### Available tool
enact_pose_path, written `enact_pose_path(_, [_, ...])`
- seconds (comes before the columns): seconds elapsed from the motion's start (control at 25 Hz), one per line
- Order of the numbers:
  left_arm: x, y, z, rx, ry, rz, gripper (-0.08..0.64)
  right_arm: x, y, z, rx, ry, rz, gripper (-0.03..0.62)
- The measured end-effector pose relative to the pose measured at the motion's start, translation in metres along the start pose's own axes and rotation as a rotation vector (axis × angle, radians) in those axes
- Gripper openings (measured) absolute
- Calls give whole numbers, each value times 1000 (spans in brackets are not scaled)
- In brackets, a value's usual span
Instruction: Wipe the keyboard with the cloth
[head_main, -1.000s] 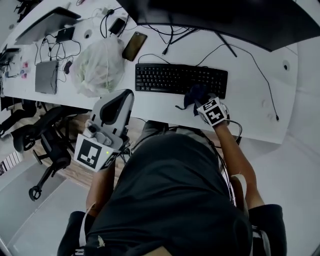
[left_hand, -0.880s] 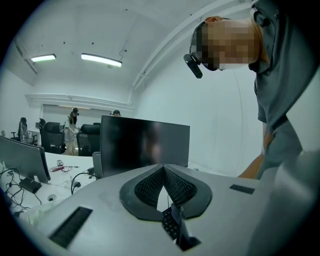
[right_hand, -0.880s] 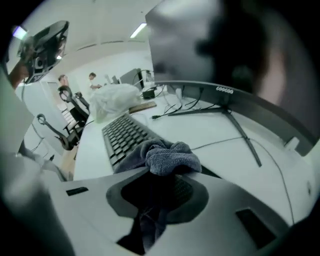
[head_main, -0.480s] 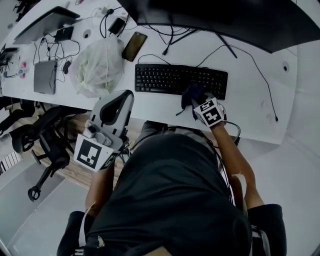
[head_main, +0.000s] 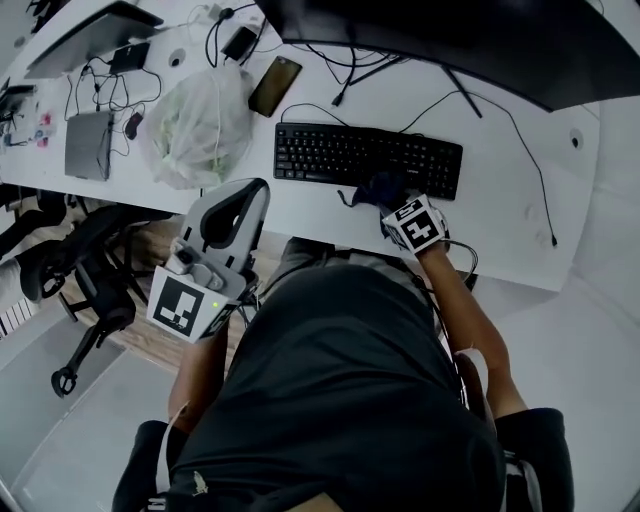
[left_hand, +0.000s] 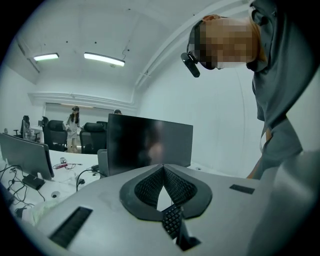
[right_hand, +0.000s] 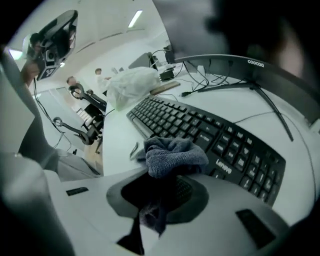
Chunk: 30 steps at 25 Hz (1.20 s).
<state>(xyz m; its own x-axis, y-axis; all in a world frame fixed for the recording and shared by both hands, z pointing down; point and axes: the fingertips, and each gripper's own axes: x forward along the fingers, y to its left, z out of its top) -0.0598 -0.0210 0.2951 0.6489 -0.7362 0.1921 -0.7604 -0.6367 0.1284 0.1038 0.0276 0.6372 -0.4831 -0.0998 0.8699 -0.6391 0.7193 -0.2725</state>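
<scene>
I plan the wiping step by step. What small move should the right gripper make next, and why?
Probably slide the right gripper leftward along the keyboard, keeping the cloth down on the keys. Its jaws clamp the cloth, which sits at the front rows right of the middle; many keys to the left lie uncovered.

Plastic bag (head_main: 195, 125), phone (head_main: 274, 86), monitor (head_main: 450, 40), office chair (head_main: 85, 275)

Live: white table (head_main: 520, 215) stretching ahead of the left tongs (head_main: 245, 195) | black office chairs (head_main: 95, 290) crowding in at their left | pale grey floor (head_main: 70, 440) below | two ceiling light strips (left_hand: 104, 59) glowing above | white wall (left_hand: 220, 125) beyond
</scene>
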Motion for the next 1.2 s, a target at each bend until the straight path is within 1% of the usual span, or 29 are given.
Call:
enact_pose_path(0.04, [-1, 3, -2, -8, -7, -1, 5, 2, -5, 10, -12, -10, -7, 67])
enact_pose_path(0.12, [-1, 5, -5, -23, -8, -6, 5, 3, -34, 51, -23, -86, -66, 67])
enact_pose_path(0.2, [2, 5, -3, -23, -9, -16, 5, 7, -66, 86, 14, -141, -108, 67])
enact_pose_path(0.24, [3, 5, -3, -17, 0, -16, 5, 9, -73, 90, 49, -148, -110, 67])
enact_pose_path(0.28, [2, 5, -3, -9, 14, -12, 5, 11, -70, 84, 84, -151, -102, 67])
enact_pose_path(0.36, [0, 7, -2, -1, 20, -10, 5, 9, -40, 53, 120, -137, -66, 67])
enact_pose_path(0.44, [-4, 12, -1, -10, 7, -4, 5, 8, -2, 17, 118, -76, -1, 67])
enact_pose_path(0.48, [-6, 16, -2, -18, 3, 2, 5, 9, 9, 9, 103, -50, 24, 67])
enact_pose_path(0.52, [-8, 18, -3, -25, -4, 2, 5, 11, 11, 12, 81, -47, 27, 67])
enact_pose_path(0.56, [-8, 19, -4, -32, -11, -1, 5, 11, 3, 24, 60, -69, 7, 67])
enact_pose_path(0.64, [-5, 20, -5, -38, -14, -11, 5, 12, -31, 63, 45, -137, -58, 67])
enact_pose_path(0.72, [0, 18, -4, -28, -12, -24, 5, 18, -59, 93, 71, -150, -89, 67])
enact_pose_path(0.76, [1, 17, -3, -20, -6, -30, 5, 20, -63, 97, 98, -136, -84, 67])
enact_pose_path(0.8, [1, 16, -3, -12, 2, -32, 5, 20, -56, 92, 125, -118, -70, 67])
enact_pose_path(0.88, [-1, 18, 0, -6, -2, -34, 5, 19, -20, 60, 147, -69, -17, 67])
enact_pose_path(0.96, [-5, 25, -3, -23, 2, -19, 5, 22, 17, 23, 142, -10, 50, 67])
enact_pose_path(1.0, [-8, 29, -9, -34, 22, -3, 5, 24, 27, 15, 132, 14, 77, 67])
enact_pose_path(1.04, [-10, 33, -13, -40, 40, 8, 5, 25, 29, 17, 114, 16, 85, 67])
enact_pose_path(1.12, [-12, 37, -16, -41, 47, 9, 5, 22, 10, 50, 76, -51, 45, 67])
enact_pose_path(1.2, [-10, 36, -10, -37, 17, -9, 5, 18, -25, 94, 63, -124, -27, 67])
